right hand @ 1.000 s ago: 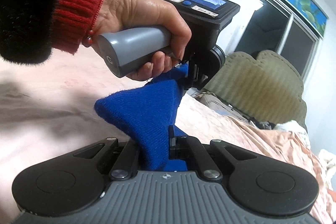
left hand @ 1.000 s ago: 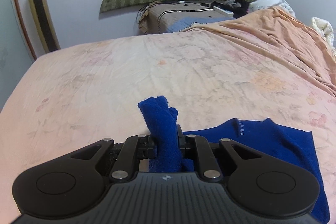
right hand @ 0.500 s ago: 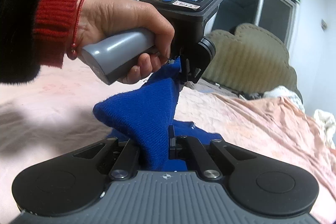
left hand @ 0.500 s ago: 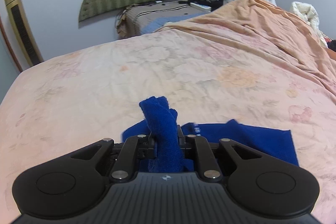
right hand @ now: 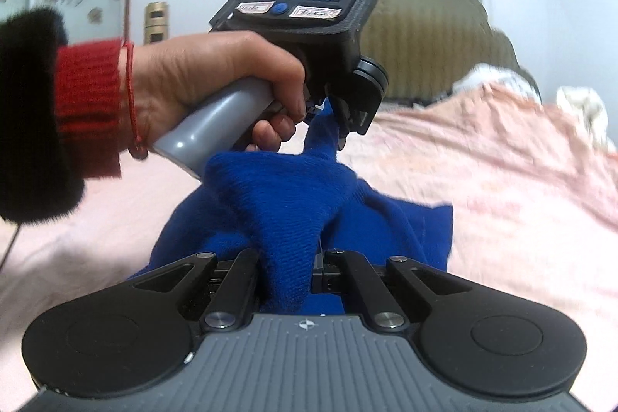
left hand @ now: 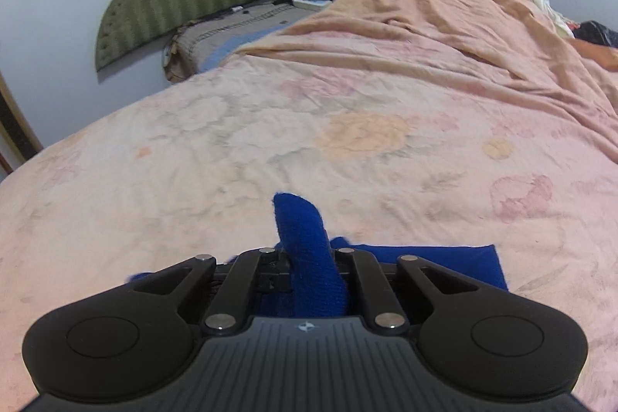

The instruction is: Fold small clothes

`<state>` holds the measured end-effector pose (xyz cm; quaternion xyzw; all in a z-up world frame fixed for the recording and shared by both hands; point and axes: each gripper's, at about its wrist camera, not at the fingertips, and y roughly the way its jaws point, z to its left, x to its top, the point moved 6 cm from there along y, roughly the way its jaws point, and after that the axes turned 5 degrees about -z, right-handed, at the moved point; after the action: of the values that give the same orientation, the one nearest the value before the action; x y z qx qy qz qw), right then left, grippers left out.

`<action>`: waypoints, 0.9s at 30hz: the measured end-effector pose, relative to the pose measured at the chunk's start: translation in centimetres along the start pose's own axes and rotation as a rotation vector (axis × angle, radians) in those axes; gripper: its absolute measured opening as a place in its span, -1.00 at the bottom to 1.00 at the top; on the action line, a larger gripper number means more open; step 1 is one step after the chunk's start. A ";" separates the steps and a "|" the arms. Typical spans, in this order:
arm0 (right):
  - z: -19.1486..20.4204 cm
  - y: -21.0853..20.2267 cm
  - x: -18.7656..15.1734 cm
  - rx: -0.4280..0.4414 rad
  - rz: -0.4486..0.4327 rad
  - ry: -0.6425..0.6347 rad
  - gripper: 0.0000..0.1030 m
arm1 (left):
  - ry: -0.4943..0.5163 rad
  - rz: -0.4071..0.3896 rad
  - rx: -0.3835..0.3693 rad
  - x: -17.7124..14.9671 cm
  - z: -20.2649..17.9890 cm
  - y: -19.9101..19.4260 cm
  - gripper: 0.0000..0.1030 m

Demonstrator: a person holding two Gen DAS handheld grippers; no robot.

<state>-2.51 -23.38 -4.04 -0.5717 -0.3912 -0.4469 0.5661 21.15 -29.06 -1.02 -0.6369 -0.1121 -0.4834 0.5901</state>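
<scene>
- Over the bed, my left gripper has its jaws clenched on a bunched edge of the blue knit garment.
- My right gripper pinches another fold of that garment, jaws clamped.
- The garment's lower part lies on the pink floral sheet.
- My left hand grips the grey handle.

Left gripper clamped; right gripper clamped — left hand gripping handle.
</scene>
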 end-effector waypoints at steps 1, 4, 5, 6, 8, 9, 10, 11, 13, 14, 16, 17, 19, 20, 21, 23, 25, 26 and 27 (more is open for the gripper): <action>-0.6 0.1 -0.2 0.003 0.006 0.028 -0.92 | 0.002 0.007 -0.011 -0.1 -0.5 0.5 -0.83; -1.8 0.3 -0.6 0.009 0.020 0.096 -0.92 | 0.014 0.021 -0.035 -0.6 -1.6 1.3 -0.83; -2.3 0.4 -0.8 0.012 0.027 0.118 -0.92 | 0.012 0.025 -0.047 -0.6 -1.7 1.3 -0.83; -2.6 0.4 -1.0 0.018 0.039 0.139 -0.92 | 0.004 0.027 -0.059 -0.5 -1.6 1.2 -0.81; -3.3 0.6 -1.5 0.046 0.070 0.188 -0.92 | -0.020 0.038 -0.089 -0.1 -0.7 0.9 -0.80; -3.8 1.0 -1.7 0.058 0.084 0.218 -0.91 | -0.034 0.051 -0.105 0.2 -0.2 0.7 -0.79; -3.8 0.9 -2.0 0.068 0.095 0.240 -0.91 | -0.053 0.064 -0.116 0.5 0.5 0.6 -0.73; -4.0 1.1 -2.3 0.082 0.109 0.261 -0.91 | -0.072 0.073 -0.123 0.8 1.2 0.4 -0.70; -4.0 1.6 -2.5 0.103 0.134 0.282 -0.87 | -0.096 0.077 -0.124 1.1 2.5 0.0 -0.32; -4.0 1.8 -2.6 0.108 0.146 0.288 -0.84 | -0.098 0.070 -0.115 1.1 3.1 -0.3 -0.14; -4.2 2.2 -2.8 0.121 0.161 0.300 -0.75 | -0.090 0.032 -0.068 1.0 4.1 -0.9 0.44; -4.3 2.3 -2.9 0.127 0.164 0.311 -0.75 | -0.086 0.005 -0.037 1.1 4.5 -1.2 0.45; -4.8 2.4 -3.0 0.139 0.168 0.348 -0.75 | -0.075 -0.029 -0.009 1.3 4.8 -1.5 0.45; -5.0 2.5 -3.1 0.145 0.172 0.371 -0.75 | -0.076 -0.031 -0.010 1.4 4.8 -1.5 0.45; -5.4 2.6 -3.2 0.150 0.175 0.393 -0.70 | -0.085 -0.027 -0.014 1.5 4.8 -1.3 0.45; -6.1 2.6 -3.4 0.153 0.179 0.444 -0.62 | -0.108 -0.022 -0.019 1.4 4.8 -1.1 0.45; -6.6 2.1 -3.5 0.154 0.178 0.487 -0.54 | -0.128 -0.015 -0.015 1.2 4.9 -1.0 0.45; -7.0 2.0 -3.5 0.154 0.175 0.510 -0.51 | -0.136 -0.011 -0.009 1.0 5.0 -0.9 0.45; -7.5 1.8 -3.6 0.157 0.170 0.532 -0.44 | -0.147 -0.008 -0.002 0.7 5.1 -1.0 0.45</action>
<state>-2.33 -30.72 -8.27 -0.4195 -0.2128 -0.5006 0.7267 23.27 -24.68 0.96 -0.6709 -0.1569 -0.4378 0.5776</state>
